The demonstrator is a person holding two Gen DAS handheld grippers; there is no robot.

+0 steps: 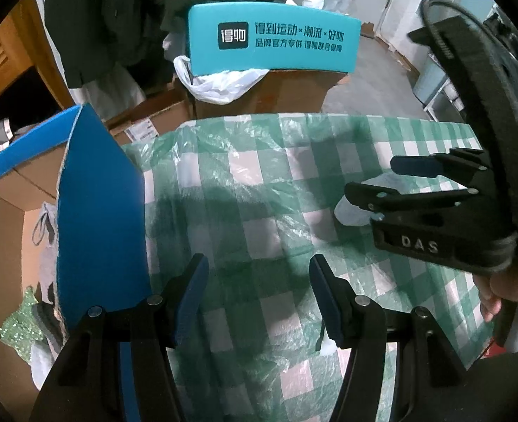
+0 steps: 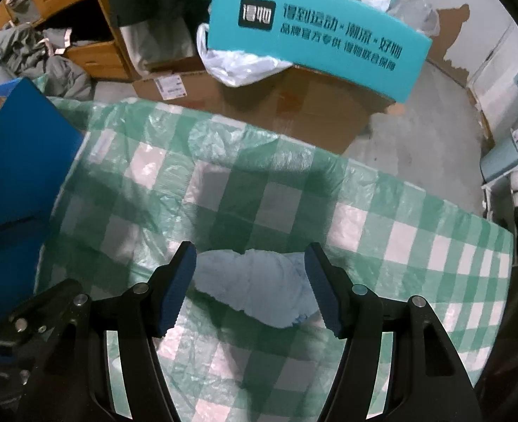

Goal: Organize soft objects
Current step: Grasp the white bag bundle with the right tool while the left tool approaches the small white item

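Pale blue soft item [image 1: 352,211] mostly hidden behind right gripper [image 1: 375,176]; box contents [image 1: 44,246] partly screened by blue flap [image 1: 100,218].

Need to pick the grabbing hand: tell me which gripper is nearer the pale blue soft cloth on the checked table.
Right. The right gripper hangs open with the pale blue soft cloth between its fingers. The left gripper is open over bare green checked tablecloth, the cloth off to its right.
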